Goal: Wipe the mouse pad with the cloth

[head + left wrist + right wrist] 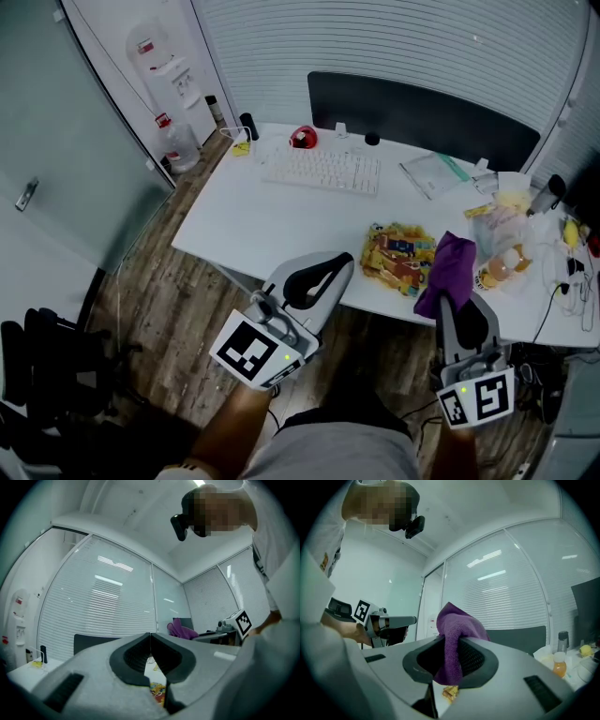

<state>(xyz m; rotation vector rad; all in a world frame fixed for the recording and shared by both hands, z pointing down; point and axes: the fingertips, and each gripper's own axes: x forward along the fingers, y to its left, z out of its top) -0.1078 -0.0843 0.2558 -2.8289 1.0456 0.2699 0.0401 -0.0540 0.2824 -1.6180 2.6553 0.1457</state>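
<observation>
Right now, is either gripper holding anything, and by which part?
The right gripper pinches the purple fabric cloth by a bunched fold; the left gripper is shut, empty.

- Left gripper: light grey moulded shell, broad and rounded. Ribbed black pads line the inner jaw faces.
- Right gripper: same grey shell and black ribbed lining. Each jaw has a dark slot-shaped recess on its outer face.
- Left marker cube: white faces with a black square pattern and a small green light near one edge.
- Right marker cube: same black-on-white pattern, also with a green light.
- Shirt: pale, white to light grey, with the forearms uncovered.
- Head camera: small black unit worn at the brow.
</observation>
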